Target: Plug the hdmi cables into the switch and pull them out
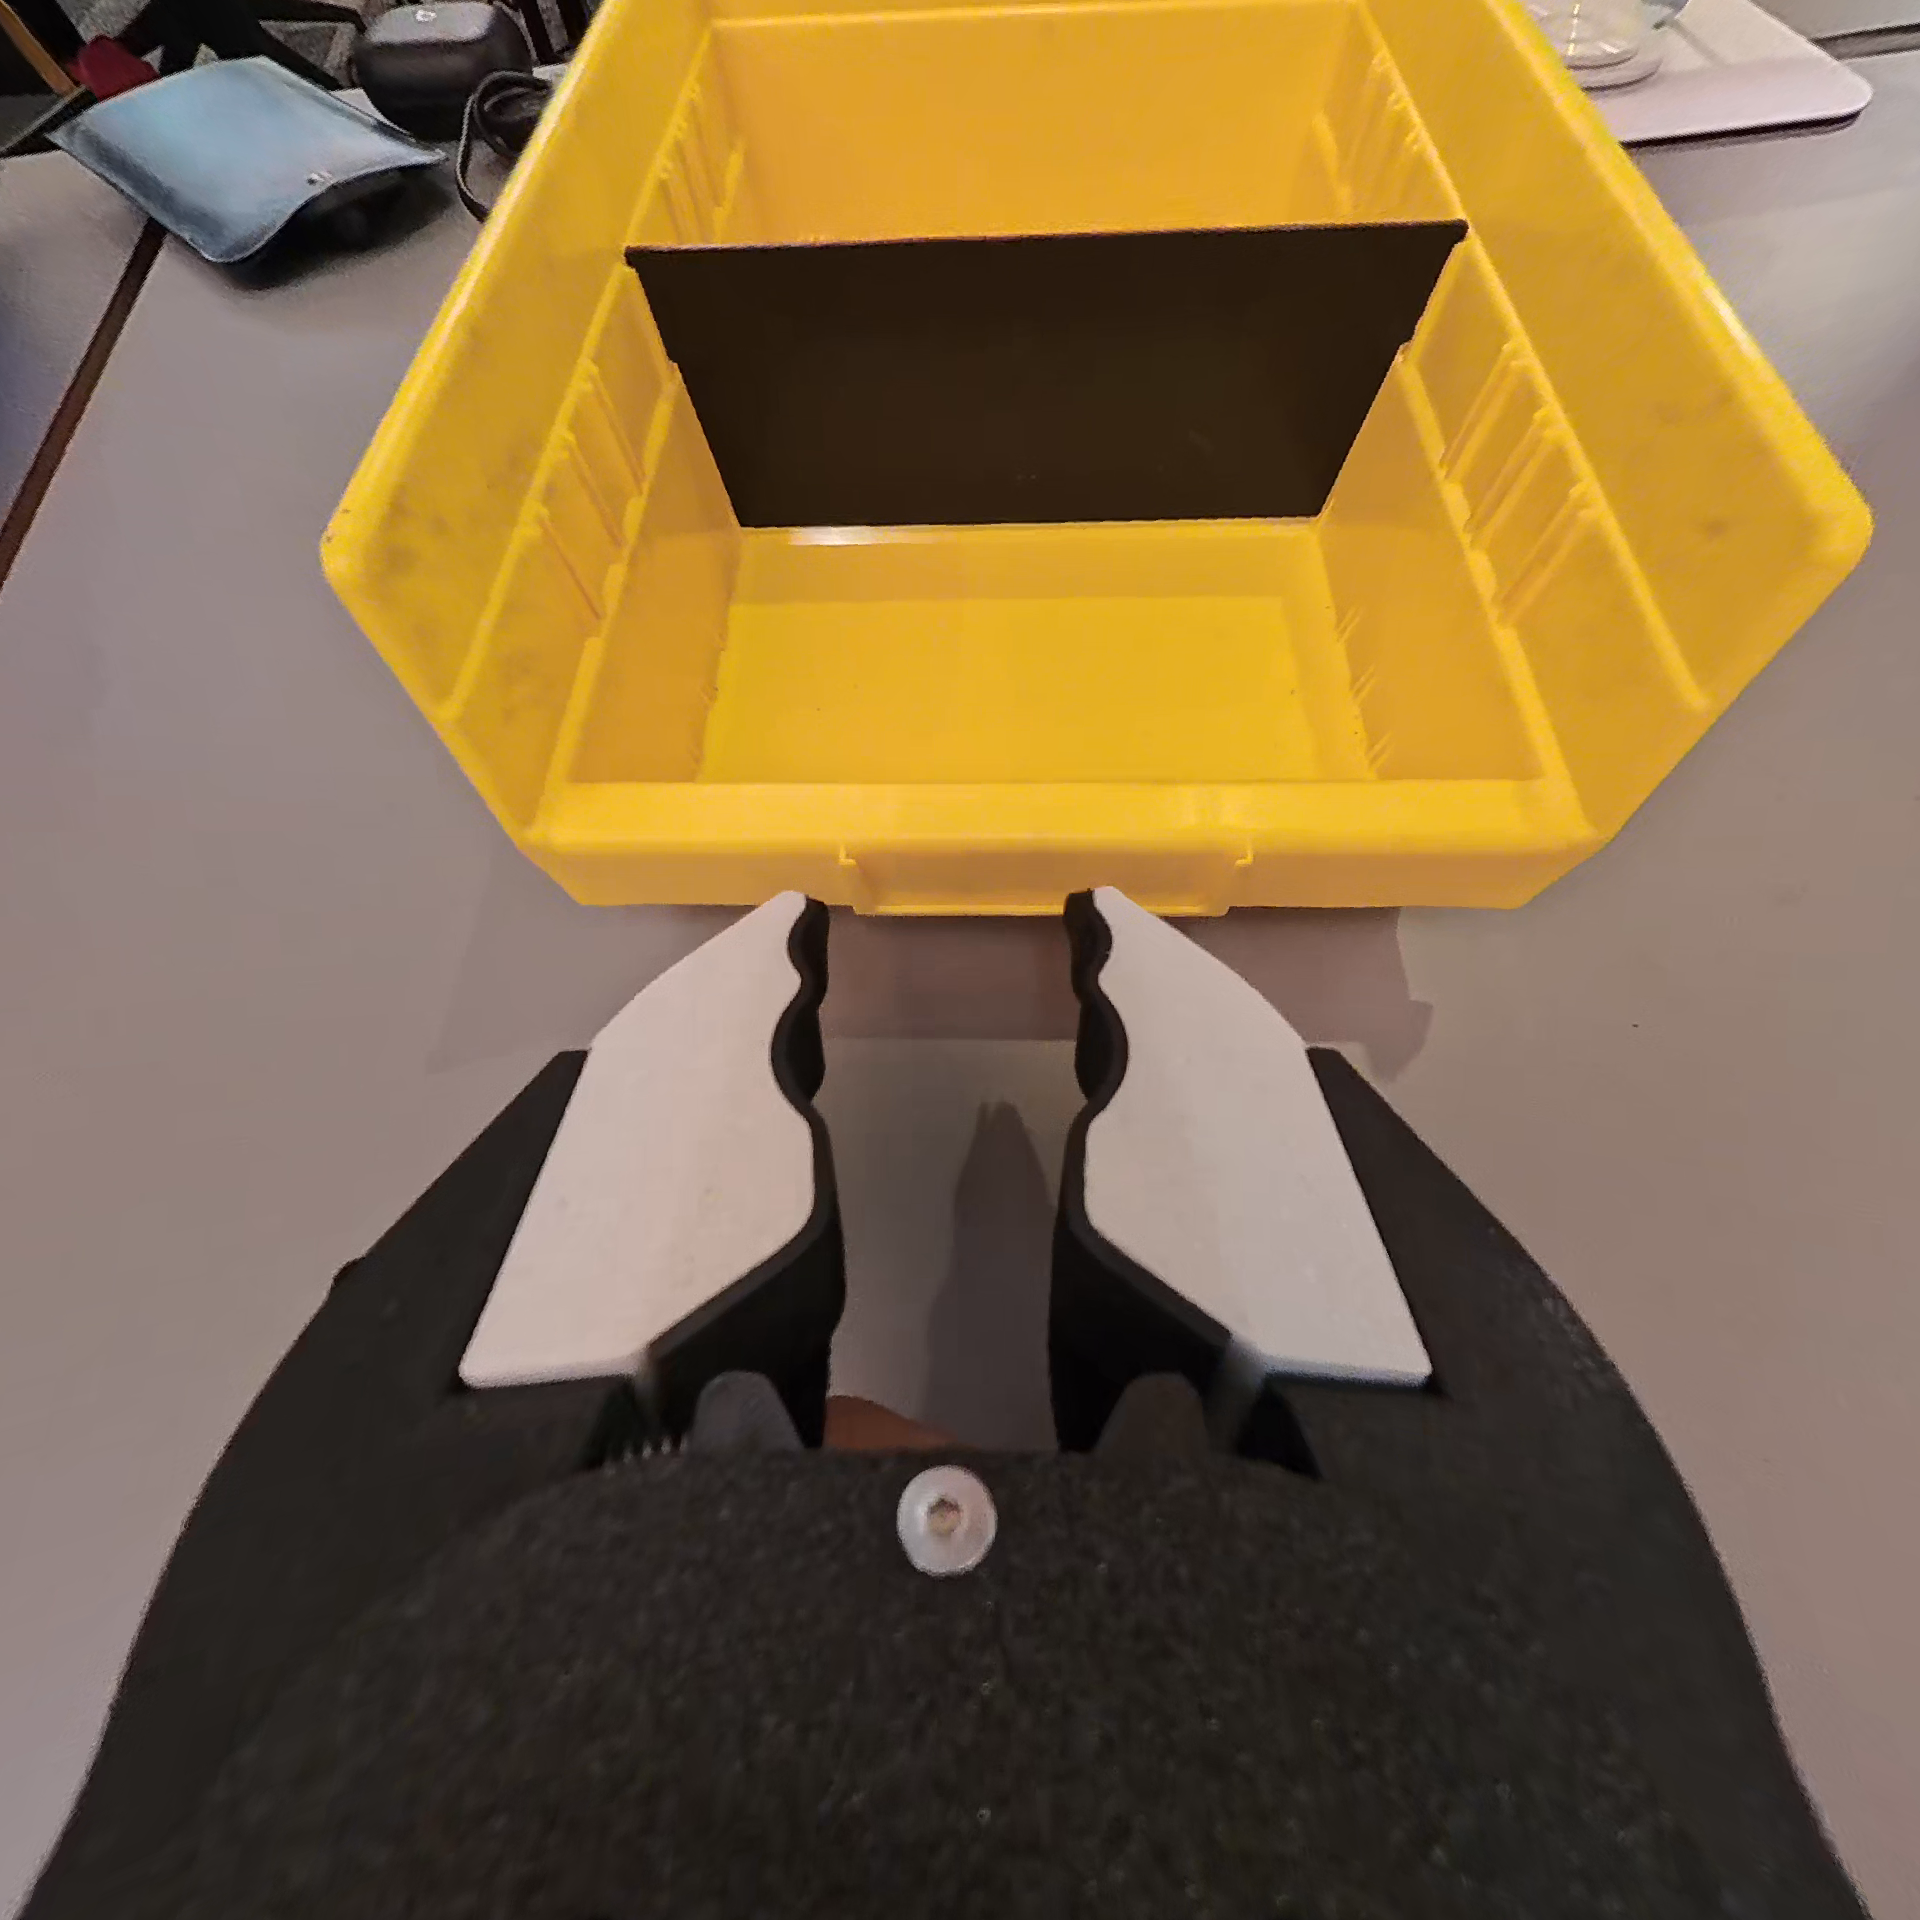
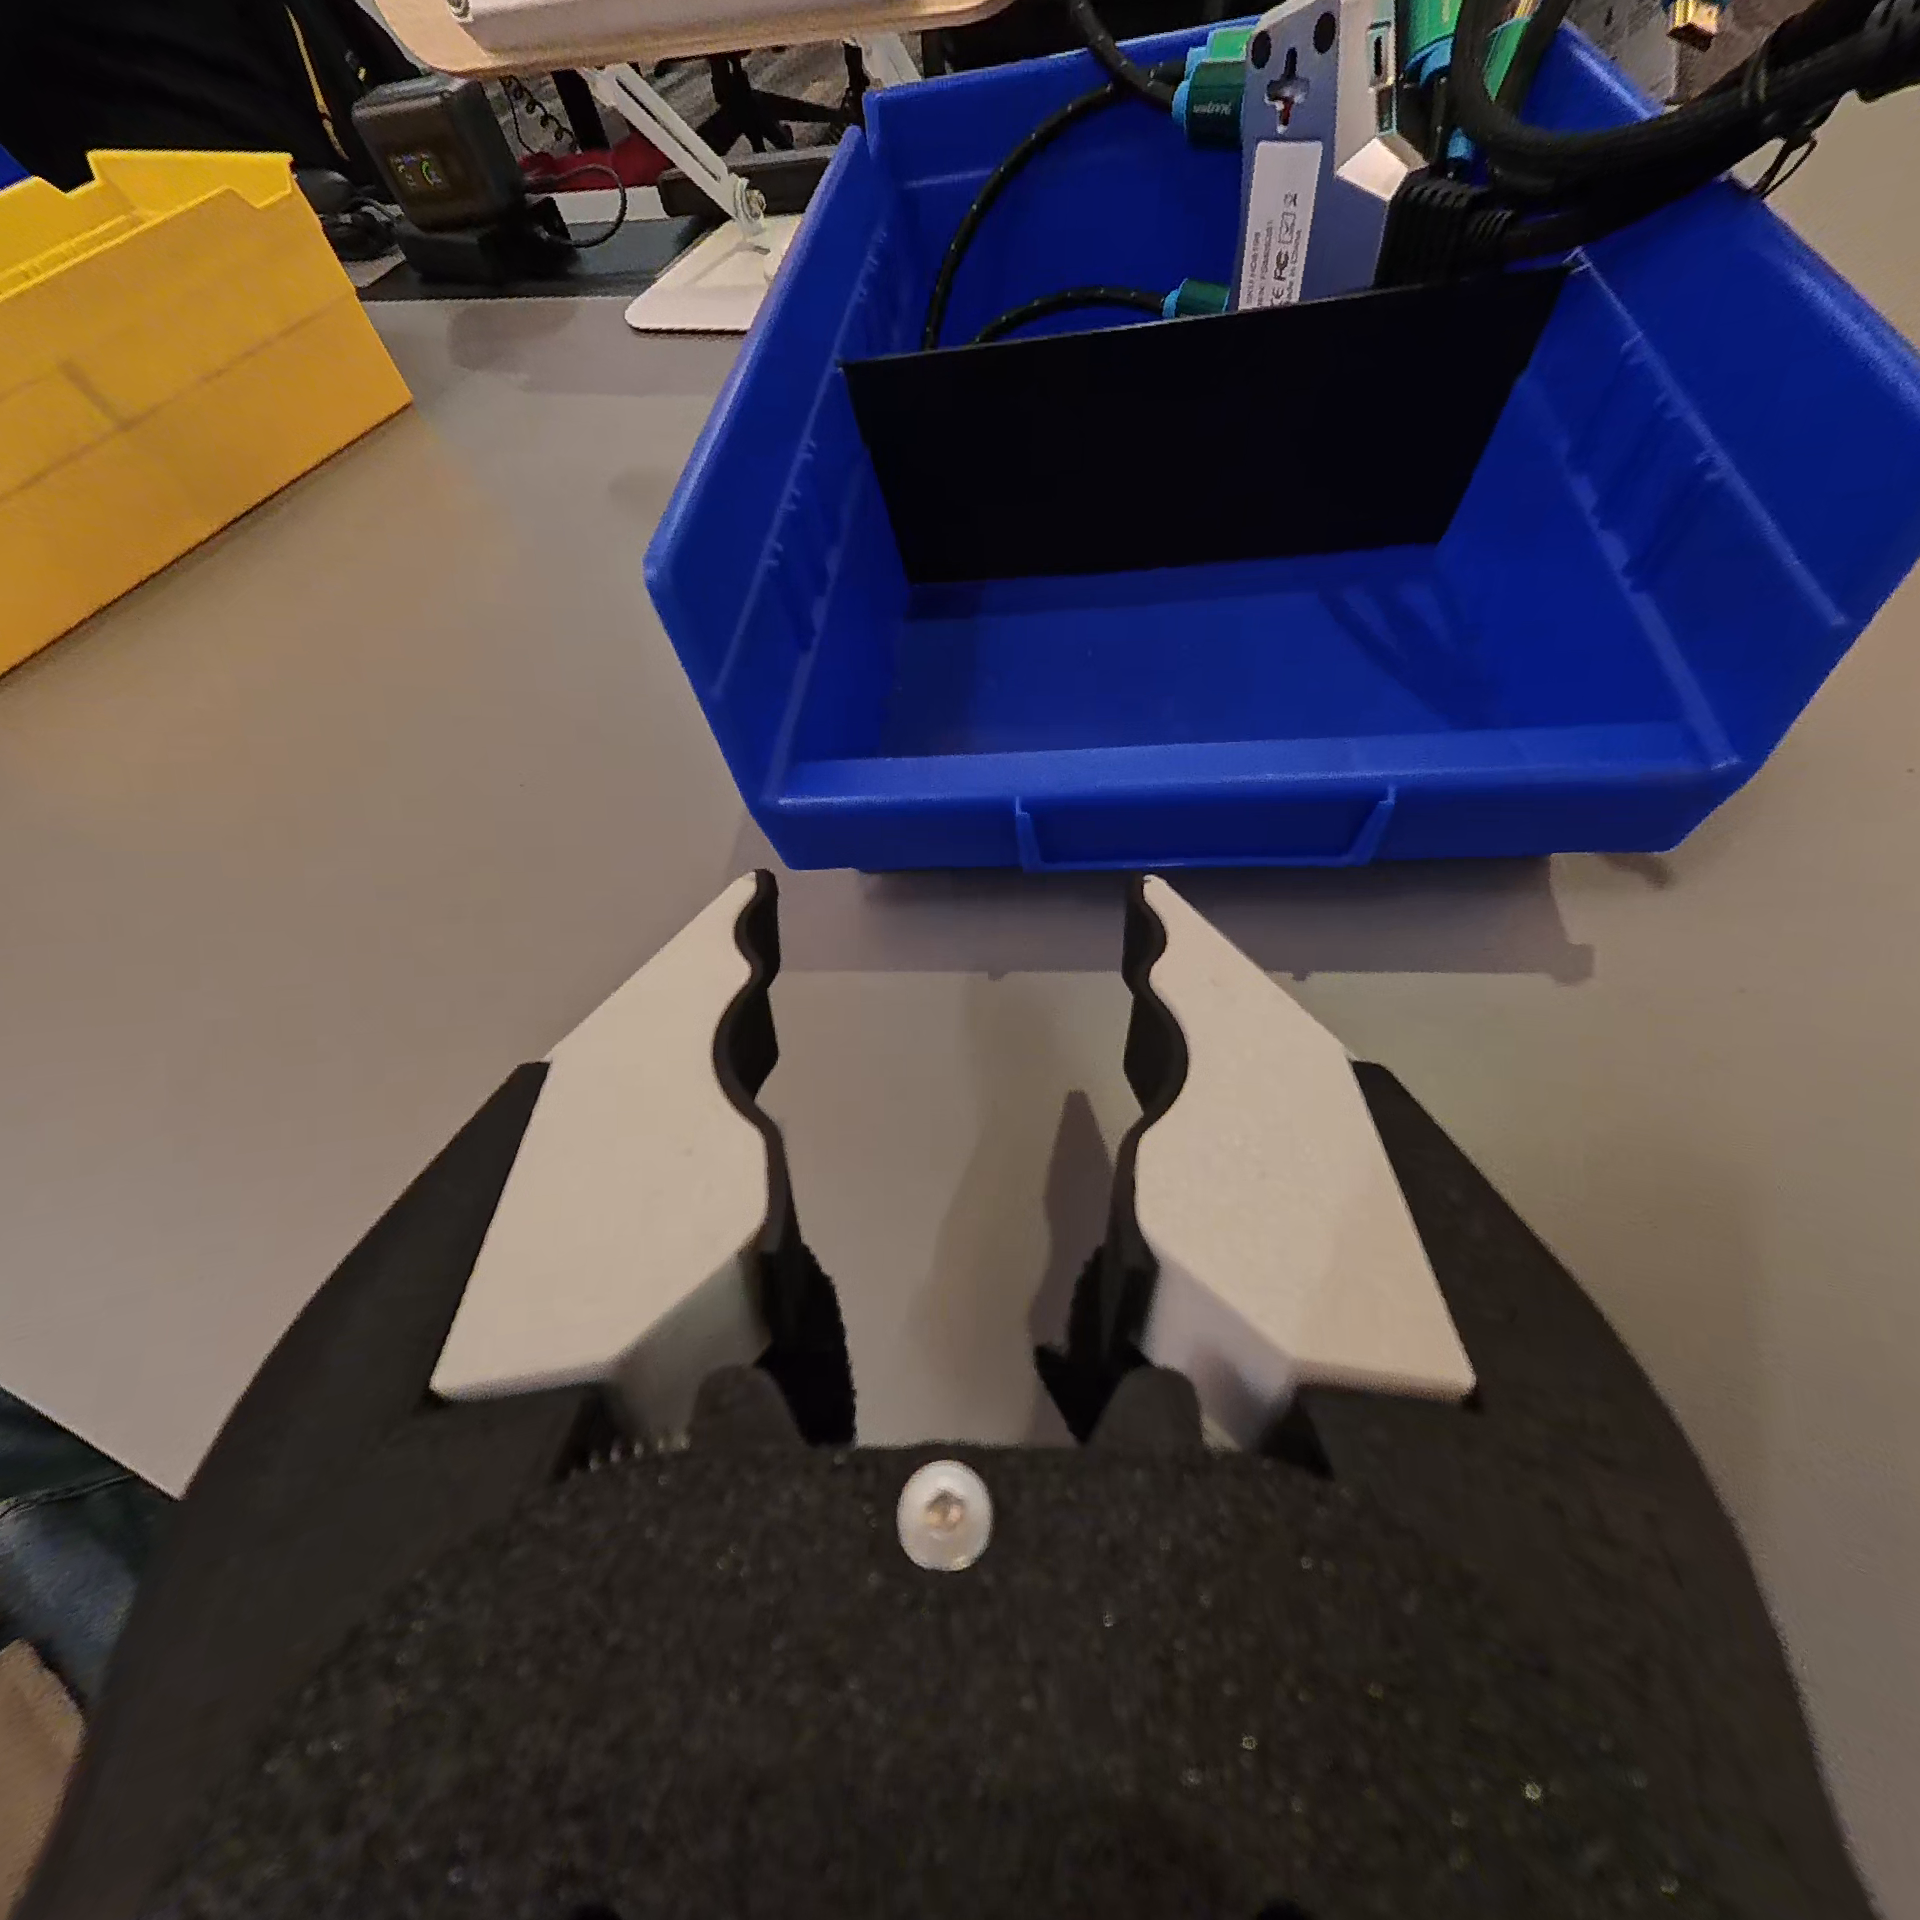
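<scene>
Switch [image 2: 1304, 187]: pale blue-grey slab, standing on end in rear compartment of blue bin [image 2: 1226, 821], behind black divider [image 2: 1174, 447], label side facing forward. HDMI cables [image 2: 997, 208]: black braided, green-and-teal plugs, several seated along both long edges of switch; thicker braided bundle draped over bin's right rear rim. Front compartment of blue bin: nothing seen inside. Blue bin on grey worktop [image 2: 416, 727], toward right-hand edge as seen in right wrist view.

Right gripper [image 2: 951, 894]: fingers spread apart, holding nothing, low over worktop, tips just short of blue bin's front wall, left of its centre.

Yellow bin [image 1: 1039, 831]: on same worktop to left of blue bin, well apart from it; black divider [image 1: 1039, 374] across middle; both compartments bare.

Left gripper [image 1: 945, 909]: fingers spread apart, holding nothing, tips just beside yellow bin's front wall, centred on it.

Far edge of worktop: blue pouch [image 1: 239, 156] at far left, dark cord beside it; white stand base [image 2: 717, 275] beyond gap between bins.
</scene>
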Motion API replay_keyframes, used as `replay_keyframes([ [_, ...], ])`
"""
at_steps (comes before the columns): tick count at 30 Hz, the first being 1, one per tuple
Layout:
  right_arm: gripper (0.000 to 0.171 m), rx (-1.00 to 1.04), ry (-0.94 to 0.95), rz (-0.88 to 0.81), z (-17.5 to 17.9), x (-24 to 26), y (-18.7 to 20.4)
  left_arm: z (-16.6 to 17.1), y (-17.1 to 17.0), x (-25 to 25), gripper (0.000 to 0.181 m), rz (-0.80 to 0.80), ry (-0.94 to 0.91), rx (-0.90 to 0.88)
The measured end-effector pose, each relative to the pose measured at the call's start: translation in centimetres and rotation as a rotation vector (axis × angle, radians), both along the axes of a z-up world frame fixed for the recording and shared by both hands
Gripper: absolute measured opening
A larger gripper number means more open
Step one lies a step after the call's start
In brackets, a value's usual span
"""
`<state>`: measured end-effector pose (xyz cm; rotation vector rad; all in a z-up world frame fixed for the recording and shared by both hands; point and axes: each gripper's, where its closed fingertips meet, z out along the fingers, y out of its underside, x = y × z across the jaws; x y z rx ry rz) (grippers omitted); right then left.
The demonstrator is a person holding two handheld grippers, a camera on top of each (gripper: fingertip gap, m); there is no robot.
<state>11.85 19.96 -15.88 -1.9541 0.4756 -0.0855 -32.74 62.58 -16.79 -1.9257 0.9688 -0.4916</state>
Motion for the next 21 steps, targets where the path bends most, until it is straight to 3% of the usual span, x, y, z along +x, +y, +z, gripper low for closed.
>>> replay_keyframes([
  [5, 0.066, 0.022, -0.024, 0.002, 0.6, -0.3, 0.3, 0.2, -0.2, 0.2, 0.045, -0.003, 0.008, 0.013],
  [9, 0.068, 0.093, -0.111, 0.086, 3.3, -4.2, 3.7, 4.0, -2.9, 2.4, 0.051, -0.028, -0.069, 0.103],
  [13, 0.071, 0.018, -0.14, 0.058, 2.0, -5.2, 8.0, 6.5, -11.1, 8.0, 0.055, -0.211, -0.132, 0.13],
  [17, 0.07, 0.031, -0.113, 0.02, 1.5, -4.8, 9.6, 4.2, -19.6, 13.1, 0.051, -0.4, -0.05, 0.137],
  [21, 0.064, 0.024, -0.083, 0.163, 1.5, -8.0, 9.6, 1.1, -26.1, 17.0, 0.05, -0.49, -0.069, 0.08],
])
